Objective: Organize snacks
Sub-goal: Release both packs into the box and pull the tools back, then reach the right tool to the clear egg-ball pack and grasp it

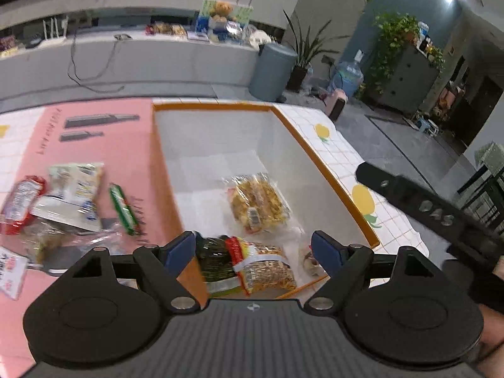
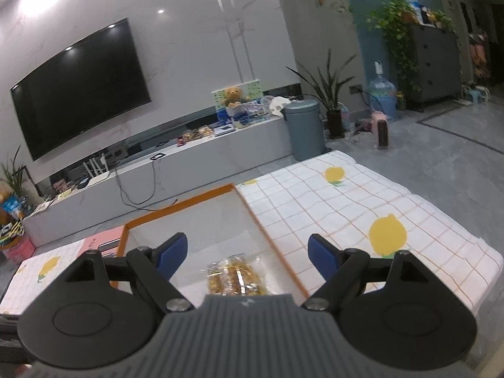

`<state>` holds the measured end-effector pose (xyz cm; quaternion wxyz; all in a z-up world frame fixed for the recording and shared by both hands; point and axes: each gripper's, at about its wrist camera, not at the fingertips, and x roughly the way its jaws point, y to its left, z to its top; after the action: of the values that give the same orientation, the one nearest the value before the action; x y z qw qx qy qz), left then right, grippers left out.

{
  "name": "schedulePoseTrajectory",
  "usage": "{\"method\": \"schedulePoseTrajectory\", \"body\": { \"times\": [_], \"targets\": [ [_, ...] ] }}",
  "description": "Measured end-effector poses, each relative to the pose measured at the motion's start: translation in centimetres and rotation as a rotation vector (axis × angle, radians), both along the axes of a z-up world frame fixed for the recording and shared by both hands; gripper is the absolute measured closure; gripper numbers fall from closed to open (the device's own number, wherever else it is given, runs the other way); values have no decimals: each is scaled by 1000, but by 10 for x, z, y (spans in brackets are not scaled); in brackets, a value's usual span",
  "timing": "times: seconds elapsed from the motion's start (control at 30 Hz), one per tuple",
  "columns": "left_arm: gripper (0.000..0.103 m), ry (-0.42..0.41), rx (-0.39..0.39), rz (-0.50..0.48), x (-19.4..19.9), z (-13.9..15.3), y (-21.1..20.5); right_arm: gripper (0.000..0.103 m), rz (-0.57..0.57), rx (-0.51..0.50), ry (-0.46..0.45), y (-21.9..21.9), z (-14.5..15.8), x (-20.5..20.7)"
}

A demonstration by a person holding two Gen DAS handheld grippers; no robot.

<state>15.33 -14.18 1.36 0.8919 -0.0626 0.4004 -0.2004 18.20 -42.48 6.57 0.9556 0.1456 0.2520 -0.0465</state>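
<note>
Plainly, the sorting stood between picks: the left gripper [image 1: 253, 253] hung wide and empty over the orange-rimmed box [image 1: 324, 170], where a yellow biscuit pack [image 1: 258, 203] and a red-banded pack [image 1: 252, 266] already lay. The right gripper [image 2: 247, 255] was likewise spread, holding nothing. The loose snacks [image 1: 67, 198], blurred, perhaps four or five, waited on the pink board [image 1: 104, 145] beside the box, so the next reach belonged there.

Glossy clear plastic snack wrappers [image 1: 258, 201] lie in a matt cardboard box [image 1: 318, 170].
</note>
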Motion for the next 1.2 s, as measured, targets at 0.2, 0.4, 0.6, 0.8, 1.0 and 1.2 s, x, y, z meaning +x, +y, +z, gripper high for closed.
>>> {"method": "schedulePoseTrajectory", "body": {
  "times": [0.2, 0.4, 0.6, 0.8, 1.0, 1.2],
  "targets": [
    [7, -75, -24, 45, -17, 33, 38, 21, 84, 11, -33, 25, 4, -1],
    [7, -151, 14, 126, -31, 59, 76, 21, 198, 7, -54, 58, 6, -2],
    [12, -174, 28, 243, -45, 55, 113, 21, 385, 39, -102, 98, 7, -8],
    [12, -141, -9, 320, -51, 33, 156, 22, 522, 3, -94, 145, -4, -14],
    [13, -106, 31, 407, -52, 4, 192, 21, 621, -86, -42, 189, -29, -11],
    [13, -51, 49, 439, -50, -27, 215, 10, 661, -232, 8, 231, -61, -4]
  ]
}}
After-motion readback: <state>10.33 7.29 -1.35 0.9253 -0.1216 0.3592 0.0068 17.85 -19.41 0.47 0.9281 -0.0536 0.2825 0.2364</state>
